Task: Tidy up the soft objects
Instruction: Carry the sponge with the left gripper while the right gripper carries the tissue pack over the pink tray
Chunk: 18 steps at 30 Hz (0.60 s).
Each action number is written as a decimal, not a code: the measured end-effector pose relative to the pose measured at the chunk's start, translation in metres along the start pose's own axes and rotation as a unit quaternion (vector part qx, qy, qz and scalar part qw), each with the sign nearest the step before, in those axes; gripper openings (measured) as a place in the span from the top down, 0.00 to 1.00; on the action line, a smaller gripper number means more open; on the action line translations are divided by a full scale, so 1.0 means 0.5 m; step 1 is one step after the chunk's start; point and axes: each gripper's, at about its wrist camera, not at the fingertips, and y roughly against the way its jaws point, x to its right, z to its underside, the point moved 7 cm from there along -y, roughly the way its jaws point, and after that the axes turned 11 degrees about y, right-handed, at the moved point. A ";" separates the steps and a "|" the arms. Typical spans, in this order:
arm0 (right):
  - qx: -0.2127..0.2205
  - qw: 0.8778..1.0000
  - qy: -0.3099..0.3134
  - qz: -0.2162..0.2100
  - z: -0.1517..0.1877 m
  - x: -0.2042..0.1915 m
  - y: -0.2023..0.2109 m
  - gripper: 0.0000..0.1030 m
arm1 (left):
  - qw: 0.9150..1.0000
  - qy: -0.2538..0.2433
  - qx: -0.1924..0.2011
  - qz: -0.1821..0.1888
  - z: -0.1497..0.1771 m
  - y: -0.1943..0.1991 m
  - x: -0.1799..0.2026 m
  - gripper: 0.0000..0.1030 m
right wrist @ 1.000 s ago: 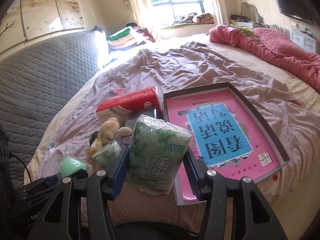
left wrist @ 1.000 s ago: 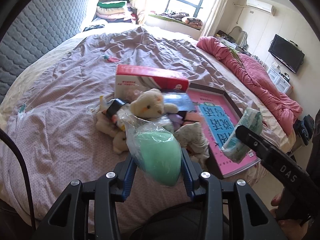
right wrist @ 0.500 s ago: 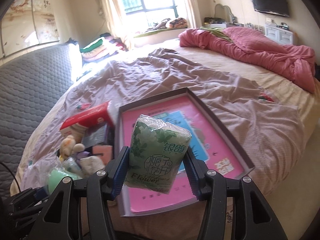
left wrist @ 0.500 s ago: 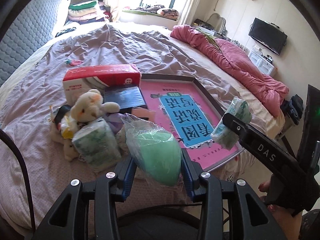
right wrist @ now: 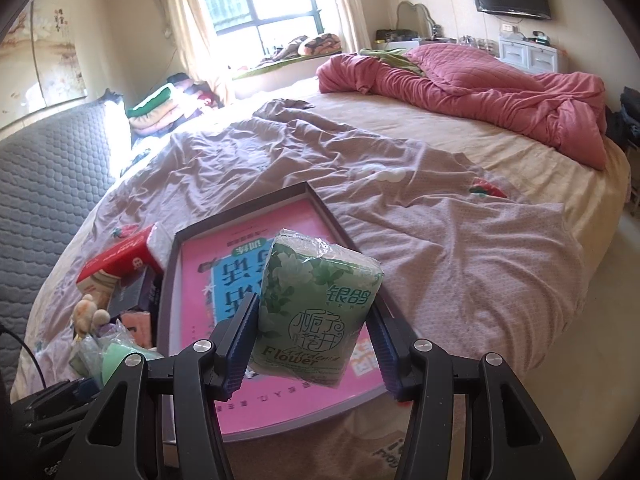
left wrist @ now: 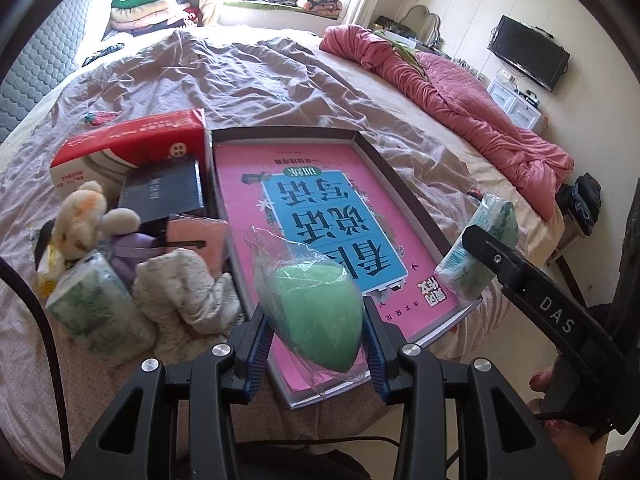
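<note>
A bed (right wrist: 460, 248) in a lilac sheet fills the room ahead of both tongs, w/ a pink quilt (right wrist: 480, 92) bunched at its far right. Directly below & ahead of the tongs lies a shallow dark-rimmed tray (left wrist: 384, 168) lined w/ a pink-and-blue printed sheet. Left of the left gripper (left wrist: 316, 332): a red-and-white box (left wrist: 132, 148), a dark box (left wrist: 164, 192), a cream plush toy (left wrist: 84, 216), a white patterned cloth (left wrist: 184, 284) & a loose tissue pack (left wrist: 96, 304). The right gripper (right wrist: 312, 316) pinches a green tissue packet (right wrist: 316, 308), held up over the tray's near end. The left gripper pinches a green sponge in clear wrap (left wrist: 316, 316), over the tray's near left corner.
</note>
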 end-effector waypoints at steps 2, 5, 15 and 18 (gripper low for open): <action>-0.003 1.000 -0.002 -0.001 0.005 0.009 -0.005 0.46 | 1.000 0.001 -0.007 -0.001 0.003 -0.013 0.007 0.59; -0.007 1.000 -0.005 -0.009 0.009 0.013 -0.009 0.46 | 1.000 0.008 -0.004 -0.016 0.002 -0.031 0.011 0.59; -0.019 1.000 0.002 -0.024 0.017 0.013 -0.027 0.46 | 1.000 0.014 -0.019 -0.017 0.011 -0.086 0.031 0.59; -0.028 0.999 0.004 -0.026 0.025 0.013 -0.041 0.46 | 0.999 0.013 -0.027 -0.015 0.023 -0.098 0.024 0.59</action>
